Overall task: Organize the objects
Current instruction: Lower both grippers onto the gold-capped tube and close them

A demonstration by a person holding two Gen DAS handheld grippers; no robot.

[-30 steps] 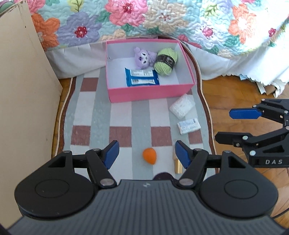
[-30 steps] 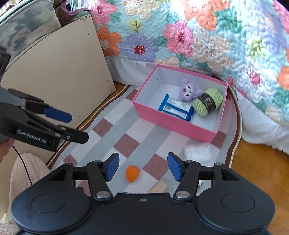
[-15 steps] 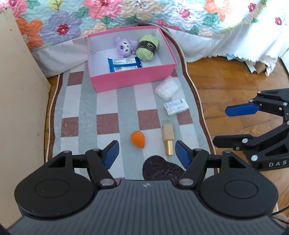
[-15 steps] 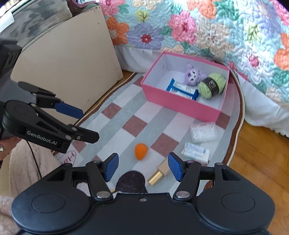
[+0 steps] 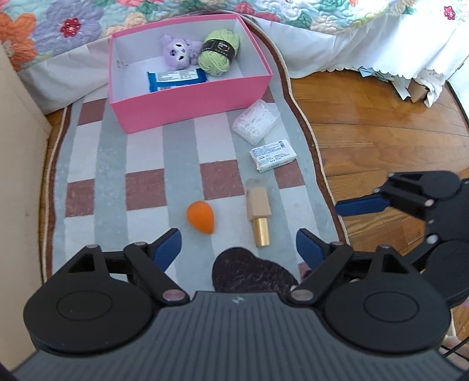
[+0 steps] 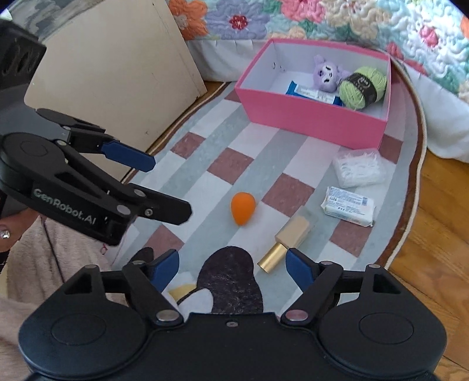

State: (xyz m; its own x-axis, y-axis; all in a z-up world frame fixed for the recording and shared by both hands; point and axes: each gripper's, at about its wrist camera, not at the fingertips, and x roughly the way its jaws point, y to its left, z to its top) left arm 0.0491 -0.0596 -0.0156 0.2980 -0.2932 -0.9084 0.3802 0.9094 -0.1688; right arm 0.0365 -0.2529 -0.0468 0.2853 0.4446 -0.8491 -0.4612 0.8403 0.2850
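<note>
I have both tongs above the striped and checked grey, white and brown rug [image 5: 140, 152], and both have just been spreading their jaws with nothing between them. The left tongs [image 5: 239, 246] stand released, blue pads wide apart. The orange egg-shaped sponge [image 5: 200, 217] lies on the rug just ahead of them, nearer the left pad. The beige bottle with a gold cap [image 5: 258, 215] lies beside it, ahead of the right pad, gold end toward me.

The right tongs [image 6: 233, 268] are likewise released and empty. From their camera, the gold cap sits just beside the right pad, though I cannot tell whether they touch. The orange sponge lies farther ahead on the rug, about midway between the pads. A dark, heart-like patch [image 6: 231, 278] on the rug shows between the pads.

Beyond the bottle lie a white wrapped packet with printed text [image 5: 272, 154] and a clear plastic box of white picks [image 5: 255, 121], the box near the front corner of the pink cardboard box [image 5: 190, 99]. That pink box holds a purple plush toy [image 5: 178, 52], a green ball of yarn with a black band [image 5: 218, 52] and a blue wipes pack [image 5: 176, 79]. Behind it hangs a floral quilt [image 6: 366, 20].
</note>
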